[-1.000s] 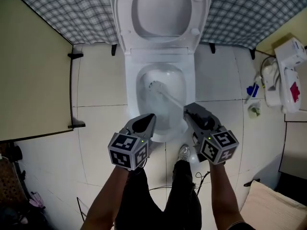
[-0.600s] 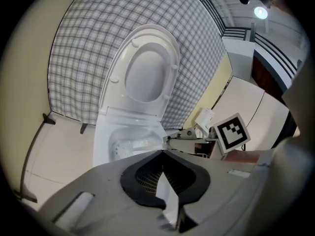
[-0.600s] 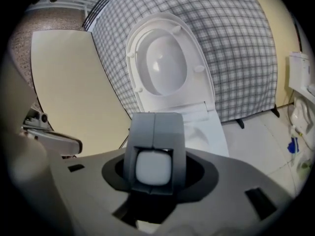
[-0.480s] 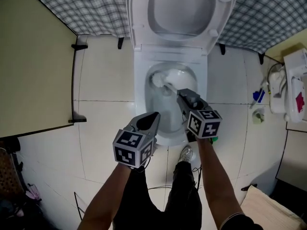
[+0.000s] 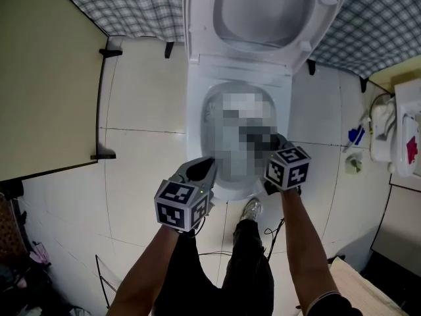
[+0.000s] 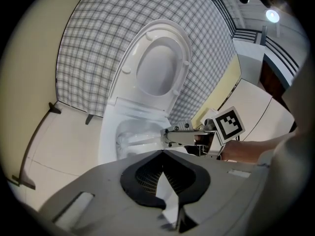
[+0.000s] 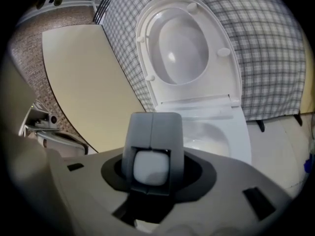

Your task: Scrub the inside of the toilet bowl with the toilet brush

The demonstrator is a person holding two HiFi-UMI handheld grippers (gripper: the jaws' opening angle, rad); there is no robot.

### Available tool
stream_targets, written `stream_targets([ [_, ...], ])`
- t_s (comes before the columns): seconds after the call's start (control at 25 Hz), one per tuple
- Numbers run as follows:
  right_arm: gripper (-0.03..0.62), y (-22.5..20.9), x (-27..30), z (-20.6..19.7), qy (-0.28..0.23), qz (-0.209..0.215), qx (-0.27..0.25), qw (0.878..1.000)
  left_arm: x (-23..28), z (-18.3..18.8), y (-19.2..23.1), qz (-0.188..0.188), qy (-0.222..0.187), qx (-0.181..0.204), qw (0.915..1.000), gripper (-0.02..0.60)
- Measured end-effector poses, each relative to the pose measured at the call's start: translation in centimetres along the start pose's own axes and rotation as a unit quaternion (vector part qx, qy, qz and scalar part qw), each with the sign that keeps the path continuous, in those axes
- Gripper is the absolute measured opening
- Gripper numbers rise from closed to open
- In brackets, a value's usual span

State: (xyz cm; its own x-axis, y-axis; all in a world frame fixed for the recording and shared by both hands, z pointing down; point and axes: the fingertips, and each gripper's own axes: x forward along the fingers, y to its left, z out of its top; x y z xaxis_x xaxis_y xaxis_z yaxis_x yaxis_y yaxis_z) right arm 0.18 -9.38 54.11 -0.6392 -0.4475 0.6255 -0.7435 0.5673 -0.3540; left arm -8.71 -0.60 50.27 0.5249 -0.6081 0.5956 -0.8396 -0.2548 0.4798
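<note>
The white toilet bowl [image 5: 197, 131] stands open with its lid [image 5: 263, 12] raised; a mosaic patch covers its inside in the head view. My right gripper [image 5: 263, 141] reaches over the bowl's right side, shut on the toilet brush's white handle [image 7: 150, 167]. In the left gripper view that handle [image 6: 142, 140] runs from the right gripper [image 6: 184, 135] down-left into the bowl [image 6: 110, 136]; the brush head is hard to make out. My left gripper [image 5: 202, 166] hovers at the bowl's near-left rim, shut and holding nothing.
A beige panel [image 5: 46, 78] bounds the left side and a checked covering [image 5: 118, 5] hangs behind the toilet. White fittings [image 5: 401, 130] and a blue item [image 5: 356, 135] sit at the right. The person's shoe [image 5: 252, 209] stands just before the bowl on the tiled floor.
My right gripper has pushed forward and left over the bowl, carrying the brush deeper in. The left gripper has stayed at the near rim.
</note>
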Motion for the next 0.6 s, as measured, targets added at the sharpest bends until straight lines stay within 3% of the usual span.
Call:
stream_targets([
  [0.36,0.187,1.7,-2.0,-3.0,0.083,0.083,-0.069,0.991,0.5,-1.4,-0.6,0.0,0.007,-0.012,0.9999,0.009],
  [0.6,0.187,2.8,-4.2,-5.1,0.148,0.157,-0.136,0.967,0.7,-2.4,-1.4,-0.004,0.015,-0.01,0.9998,0.009],
])
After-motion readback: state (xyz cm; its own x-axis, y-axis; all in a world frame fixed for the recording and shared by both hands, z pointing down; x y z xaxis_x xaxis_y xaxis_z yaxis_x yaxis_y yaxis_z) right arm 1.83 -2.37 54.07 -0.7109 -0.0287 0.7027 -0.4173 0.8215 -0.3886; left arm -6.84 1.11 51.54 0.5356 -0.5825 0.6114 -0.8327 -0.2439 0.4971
